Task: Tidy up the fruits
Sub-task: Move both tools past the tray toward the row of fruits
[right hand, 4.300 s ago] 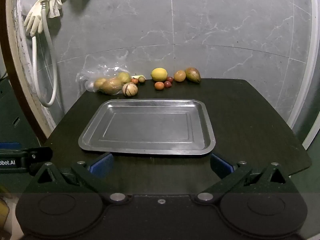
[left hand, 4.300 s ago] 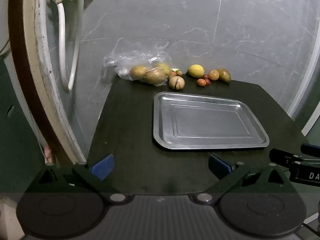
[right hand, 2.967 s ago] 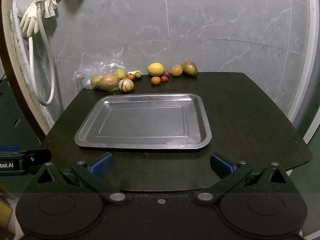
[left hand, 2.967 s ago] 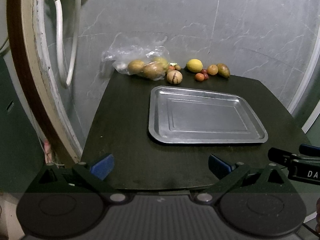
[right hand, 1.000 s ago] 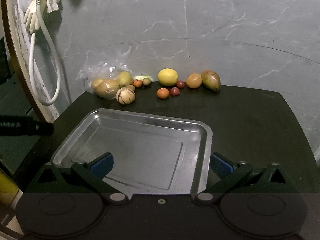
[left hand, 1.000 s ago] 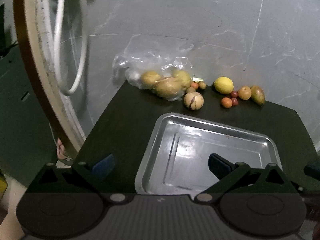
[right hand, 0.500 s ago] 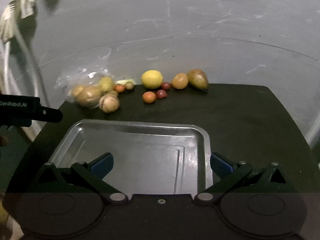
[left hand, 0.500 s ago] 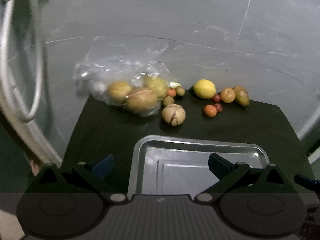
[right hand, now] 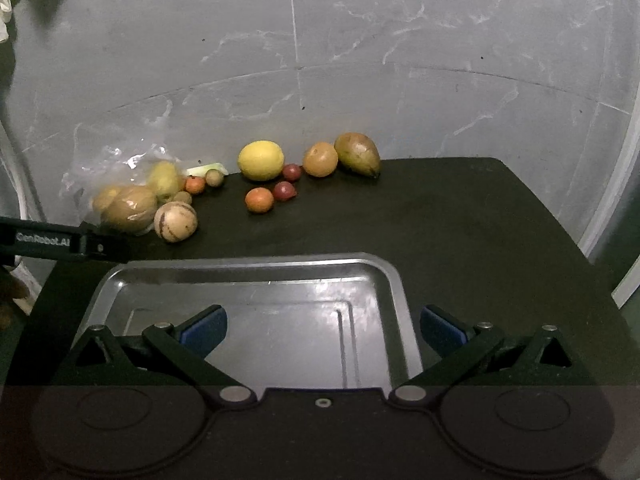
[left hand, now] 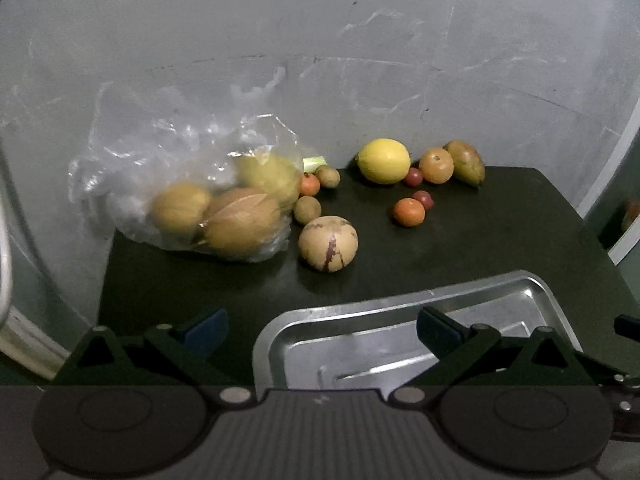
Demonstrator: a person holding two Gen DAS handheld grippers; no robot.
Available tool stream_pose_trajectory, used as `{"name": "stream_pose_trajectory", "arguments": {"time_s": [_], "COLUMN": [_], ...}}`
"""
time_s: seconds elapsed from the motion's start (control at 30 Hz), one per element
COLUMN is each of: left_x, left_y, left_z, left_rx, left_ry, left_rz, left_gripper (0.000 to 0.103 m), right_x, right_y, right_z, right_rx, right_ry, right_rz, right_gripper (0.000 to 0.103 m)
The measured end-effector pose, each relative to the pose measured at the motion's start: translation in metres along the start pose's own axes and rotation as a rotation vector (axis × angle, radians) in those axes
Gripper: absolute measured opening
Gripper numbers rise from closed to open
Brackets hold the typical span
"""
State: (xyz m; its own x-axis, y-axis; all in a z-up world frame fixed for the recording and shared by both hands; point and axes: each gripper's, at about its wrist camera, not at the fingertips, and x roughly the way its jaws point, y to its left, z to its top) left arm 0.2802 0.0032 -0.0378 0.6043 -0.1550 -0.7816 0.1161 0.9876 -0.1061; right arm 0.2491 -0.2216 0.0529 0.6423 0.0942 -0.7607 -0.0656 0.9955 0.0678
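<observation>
Fruit lies along the back of a black table: a clear plastic bag of yellow-brown fruit [left hand: 216, 204], a round striped melon [left hand: 328, 243], a lemon [left hand: 383, 161], a small orange [left hand: 408, 212] and a mango [left hand: 466, 162]. An empty metal tray [left hand: 352, 324] sits nearer. My left gripper [left hand: 322, 326] stands open over the tray's far left corner, short of the striped melon. My right gripper [right hand: 323, 326] is open above the tray [right hand: 256, 276], with the lemon [right hand: 261, 160], orange [right hand: 259, 200] and mango [right hand: 357, 153] farther off. The left gripper's body shows at the left edge of the right wrist view.
A grey marbled wall rises right behind the fruit. Small red fruits [right hand: 285, 191] and brown round ones [left hand: 307, 210] lie among the larger pieces. The table's right half [right hand: 480, 232] is bare black surface, ending at a rounded edge.
Both grippers have moved forward over the tray toward the fruit row; the fruit looks larger and nearer. Both stay open, and no fruit has moved.
</observation>
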Motion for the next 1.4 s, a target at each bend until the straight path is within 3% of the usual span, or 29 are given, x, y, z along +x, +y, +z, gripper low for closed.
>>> {"name": "stream_pose_trajectory", "arguments": {"time_s": [0.37,0.5,0.7,0.97,1.4], "left_x": [0.041,0.053,0.065,0.068,0.08], "left_y": [-0.005,-0.008,-0.011,-0.009,-0.014], "left_z": [0.012,0.017,0.022,0.025,0.032], "left_rx": [0.049,0.037,0.059,0.022,-0.014], "left_ry": [0.017,0.035,0.032,0.008,0.017], "left_rz": [0.045,0.042,0.056,0.038,0.035], "left_gripper": [0.102,0.102,0.098,0.086,0.067], "right_x": [0.073,0.107,0.152,0.184,0.203], "right_y": [-0.02,-0.017,-0.009,0.0,0.008], "right_z": [0.063,0.083,0.099,0.102,0.105], "right_rx": [0.04,0.046,0.053,0.096,0.156], "right_ry": [0.088,0.141,0.199,0.234,0.227], "right_rz": [0.125,0.223,0.289,0.333,0.285], "right_gripper": [0.102,0.098,0.09,0.074,0.047]}}
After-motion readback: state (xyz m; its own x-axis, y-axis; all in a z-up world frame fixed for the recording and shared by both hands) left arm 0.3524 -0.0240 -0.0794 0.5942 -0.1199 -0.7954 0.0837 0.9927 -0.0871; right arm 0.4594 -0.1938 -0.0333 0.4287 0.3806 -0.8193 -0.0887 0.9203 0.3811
